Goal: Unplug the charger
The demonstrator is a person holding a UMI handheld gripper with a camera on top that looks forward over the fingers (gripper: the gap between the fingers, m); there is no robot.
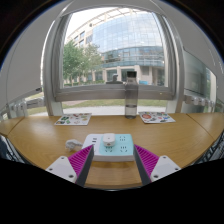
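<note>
Hovering low over the round, pale wooden table (40, 140), with the two-finger gripper (112, 160) spread wide and grasping nothing. Sitting just ahead of the magenta-padded fingers (80, 158), in line with the gap between them: a flat white rectangular power strip (108, 147) with pale blue sockets. Plugged into it near its left end, a small magenta charger block (74, 144), not yet touched. No cable clearly traceable from it.

Judging progress: approach nearly done, grasp not begun, charger apparently seated in its socket. Left to do: shifting toward the plug, closing on its sides, pulling it straight out, probably with the light strip tending to lift along.

Lying farther back on the table: two colourful printed sheets (72, 119), a tall slim grey bottle (130, 100) standing between them, a large window (115, 50) showing a glass building beyond.
</note>
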